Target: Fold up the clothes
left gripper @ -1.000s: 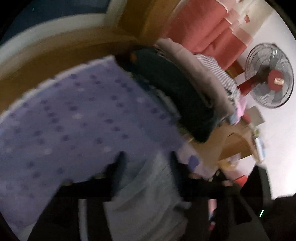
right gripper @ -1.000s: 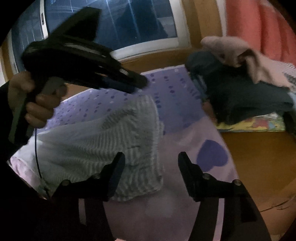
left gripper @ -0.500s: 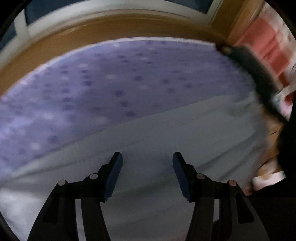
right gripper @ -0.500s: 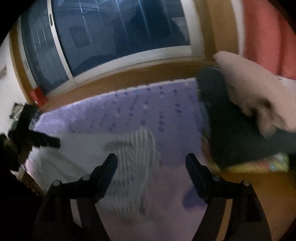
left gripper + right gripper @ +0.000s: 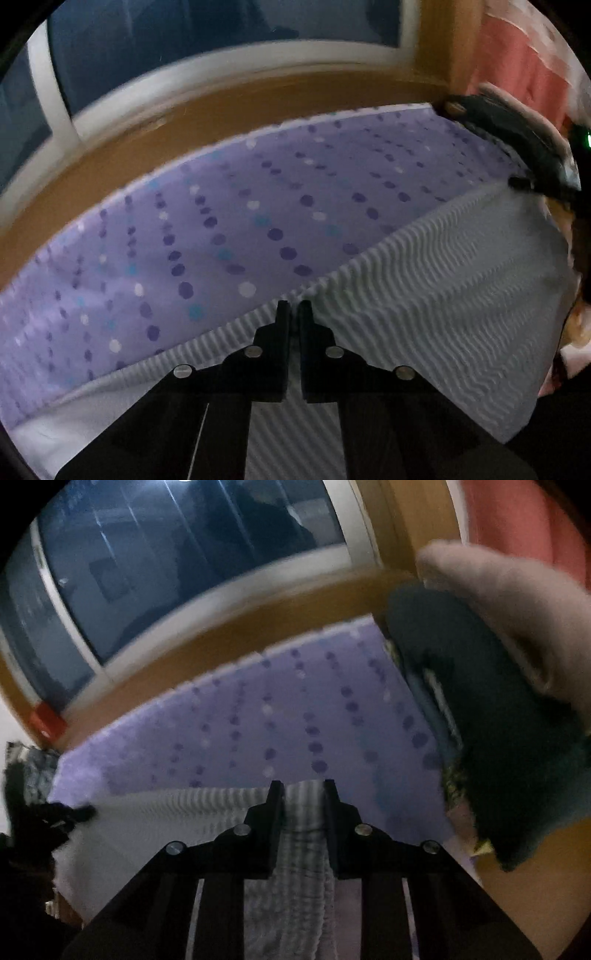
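Ahead of both grippers the dotted sheet (image 5: 258, 206) lies bare up to the wooden ledge (image 5: 207, 122) — open room forward and to the left. To the right a clothes pile (image 5: 491, 716) stands close — it blocks that side.

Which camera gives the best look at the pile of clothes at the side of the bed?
The right wrist view: the pile of clothes fills its right side, dark blue under beige. The left wrist view catches only a dark sliver at its right edge.
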The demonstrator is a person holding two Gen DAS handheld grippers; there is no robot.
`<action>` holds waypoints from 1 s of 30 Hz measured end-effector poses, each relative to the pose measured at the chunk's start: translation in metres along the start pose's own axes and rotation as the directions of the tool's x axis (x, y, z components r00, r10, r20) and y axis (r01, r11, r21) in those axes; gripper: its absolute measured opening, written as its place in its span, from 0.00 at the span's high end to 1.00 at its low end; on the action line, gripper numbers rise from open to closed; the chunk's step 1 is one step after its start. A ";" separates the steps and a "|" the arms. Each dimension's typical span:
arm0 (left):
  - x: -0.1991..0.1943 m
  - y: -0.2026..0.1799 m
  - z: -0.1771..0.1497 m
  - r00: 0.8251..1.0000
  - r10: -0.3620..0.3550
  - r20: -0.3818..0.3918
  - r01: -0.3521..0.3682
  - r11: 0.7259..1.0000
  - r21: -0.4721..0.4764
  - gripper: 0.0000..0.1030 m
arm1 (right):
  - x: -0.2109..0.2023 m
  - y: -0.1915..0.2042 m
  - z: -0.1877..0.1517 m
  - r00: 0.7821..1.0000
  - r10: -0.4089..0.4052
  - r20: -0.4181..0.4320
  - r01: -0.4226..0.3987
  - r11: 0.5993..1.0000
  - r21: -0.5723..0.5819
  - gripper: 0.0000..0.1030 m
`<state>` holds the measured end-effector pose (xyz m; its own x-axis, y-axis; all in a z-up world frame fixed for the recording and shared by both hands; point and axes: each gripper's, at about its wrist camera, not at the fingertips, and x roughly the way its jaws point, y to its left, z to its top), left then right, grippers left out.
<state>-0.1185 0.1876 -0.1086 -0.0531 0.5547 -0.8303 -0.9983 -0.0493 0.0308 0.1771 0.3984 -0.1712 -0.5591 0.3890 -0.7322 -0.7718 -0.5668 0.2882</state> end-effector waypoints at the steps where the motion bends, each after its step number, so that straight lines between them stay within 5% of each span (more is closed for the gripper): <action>1: 0.006 0.001 0.002 1.000 0.001 -0.011 -0.001 1.000 0.006 0.96 | 0.001 -0.001 -0.001 1.000 -0.012 0.002 0.012 1.000 0.021 0.80; 7: 0.016 0.004 -0.004 1.000 -0.019 -0.007 0.019 1.000 0.010 0.91 | 0.007 -0.005 -0.002 0.998 -0.061 -0.022 0.063 0.995 0.074 0.66; 10: 0.007 0.018 -0.012 0.997 -0.073 -0.033 0.070 0.994 -0.085 0.64 | -0.009 -0.011 0.000 0.989 -0.150 0.002 0.149 0.982 0.116 0.43; 12: -0.009 0.030 -0.022 0.993 -0.117 -0.006 0.114 0.977 -0.180 0.45 | -0.030 -0.011 0.000 0.971 -0.229 0.072 0.219 0.967 0.131 0.42; 14: -0.030 0.037 -0.039 0.983 -0.171 0.060 0.181 0.952 -0.246 0.41 | -0.051 -0.010 -0.001 0.954 -0.272 0.123 0.254 0.956 0.143 0.42; 15: -0.039 0.035 -0.051 0.977 -0.205 0.058 0.213 0.944 -0.252 0.41 | -0.057 -0.005 -0.004 0.963 -0.240 0.125 0.224 0.966 0.129 0.42; 18: -0.047 0.025 -0.077 0.986 -0.166 -0.001 0.160 0.957 -0.241 0.41 | -0.065 0.024 -0.018 0.993 -0.075 0.087 0.075 0.997 0.010 0.42; 21: -0.061 0.020 -0.100 0.996 -0.090 -0.008 0.084 0.951 -0.297 0.41 | -0.048 0.069 -0.047 0.999 0.025 -0.031 -0.032 0.963 -0.267 0.49; 24: -0.081 0.020 -0.119 0.996 -0.087 0.014 0.085 0.908 -0.410 0.41 | -0.024 0.063 -0.068 0.994 0.017 -0.106 -0.057 0.919 -0.389 0.74; 27: -0.087 0.021 -0.136 0.989 -0.148 0.013 0.134 0.850 -0.510 0.41 | -0.026 0.037 -0.057 0.985 0.100 -0.139 -0.141 0.933 -0.331 0.82; 30: -0.083 0.027 -0.148 0.962 -0.269 0.047 0.244 0.770 -0.589 0.41 | -0.034 0.022 -0.041 0.975 0.134 -0.178 -0.175 0.954 -0.243 0.84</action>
<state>-0.1372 0.0178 -0.1212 0.2168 0.5855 -0.7811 -0.7677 -0.3920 -0.5069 0.1916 0.3423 -0.1651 -0.5943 0.1743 -0.7851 -0.5649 -0.7853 0.2533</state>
